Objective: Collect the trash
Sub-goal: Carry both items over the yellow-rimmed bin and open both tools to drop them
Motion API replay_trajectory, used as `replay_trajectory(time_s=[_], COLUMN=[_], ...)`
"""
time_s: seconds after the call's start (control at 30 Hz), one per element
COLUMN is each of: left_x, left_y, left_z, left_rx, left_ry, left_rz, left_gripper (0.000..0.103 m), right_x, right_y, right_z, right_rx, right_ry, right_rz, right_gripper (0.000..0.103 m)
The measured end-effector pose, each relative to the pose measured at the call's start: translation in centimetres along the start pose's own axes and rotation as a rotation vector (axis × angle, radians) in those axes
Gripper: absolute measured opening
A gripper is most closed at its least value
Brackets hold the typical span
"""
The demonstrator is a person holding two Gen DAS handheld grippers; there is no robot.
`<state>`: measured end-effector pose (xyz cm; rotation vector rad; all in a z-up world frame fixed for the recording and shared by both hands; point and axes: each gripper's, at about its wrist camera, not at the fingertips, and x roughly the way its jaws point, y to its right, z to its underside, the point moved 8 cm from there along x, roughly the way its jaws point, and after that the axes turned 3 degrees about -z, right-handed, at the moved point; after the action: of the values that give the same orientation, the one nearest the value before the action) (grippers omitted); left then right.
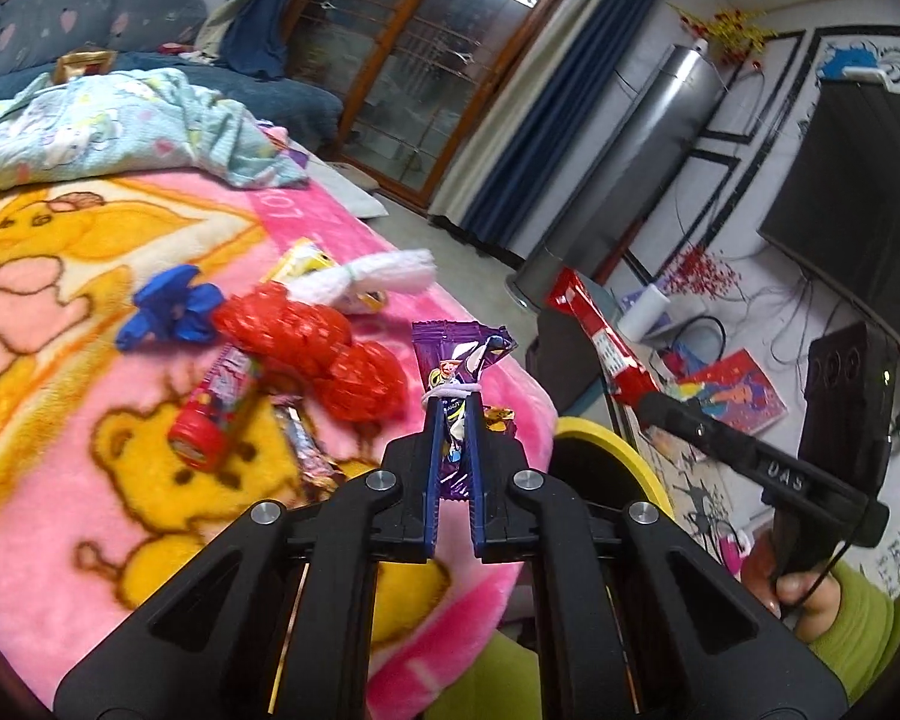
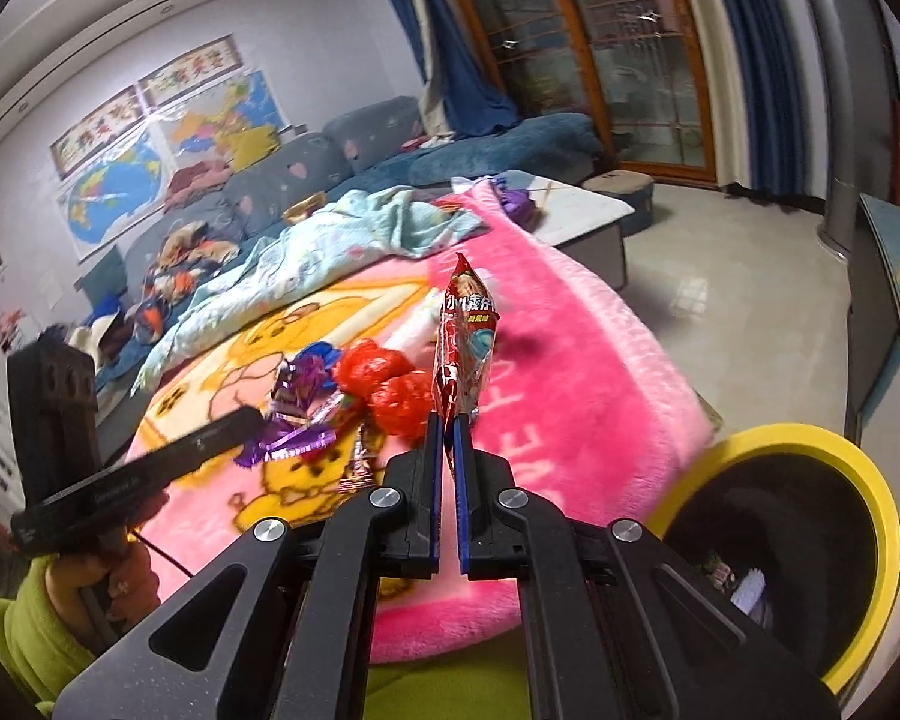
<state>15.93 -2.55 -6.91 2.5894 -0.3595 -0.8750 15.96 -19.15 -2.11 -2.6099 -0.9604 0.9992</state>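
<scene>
Left tool [image 1: 453, 405] is clenched on a purple wrapper [image 1: 459, 360], its top sticking up past the fingertips while the lower half is squeezed out of sight between the blue pads. No earlier view to compare, so only the grip itself can be told. Right tool [image 2: 448, 420] is clamped tight on a red snack packet [image 2: 465, 330], which stands upright above the tips; its bottom edge is lost between the pads.

Ahead and left of the left tool, more trash lies on the pink blanket [image 1: 78, 432]: a crumpled red bag [image 1: 324, 348], a blue scrap [image 1: 171, 312], a white bundle [image 1: 378, 276] half covering something yellow, and a tube with a red cap [image 1: 201, 435]. A small wrapper just beside the tube is too blurred to read.

Down to the right of the right tool sits a yellow-rimmed bin [image 2: 810, 438]; its inside is dark, with only faint scraps showing. In the left view that rim is mostly hidden behind the tool's body. A green sleeve [image 2: 24, 630] is cut off at the frame edge.
</scene>
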Motion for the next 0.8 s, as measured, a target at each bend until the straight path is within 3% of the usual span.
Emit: replay_trajectory(time_s=[0.3, 0.8], left_x=[2.2, 7.0], left_y=[3.5, 11.1], left_z=[1.2, 3.0], left_rx=[0.072, 0.244], left_ry=[-0.048, -0.133], left_rz=[0.047, 0.135], left_gripper=[0.004, 0.004], right_x=[-2.4, -5.5], right_y=[4.3, 12.0], right_z=[0.4, 4.2], right_rx=[0.070, 0.260], right_ry=[0.028, -0.026], right_rz=[0.105, 0.265], right_gripper=[0.004, 0.004])
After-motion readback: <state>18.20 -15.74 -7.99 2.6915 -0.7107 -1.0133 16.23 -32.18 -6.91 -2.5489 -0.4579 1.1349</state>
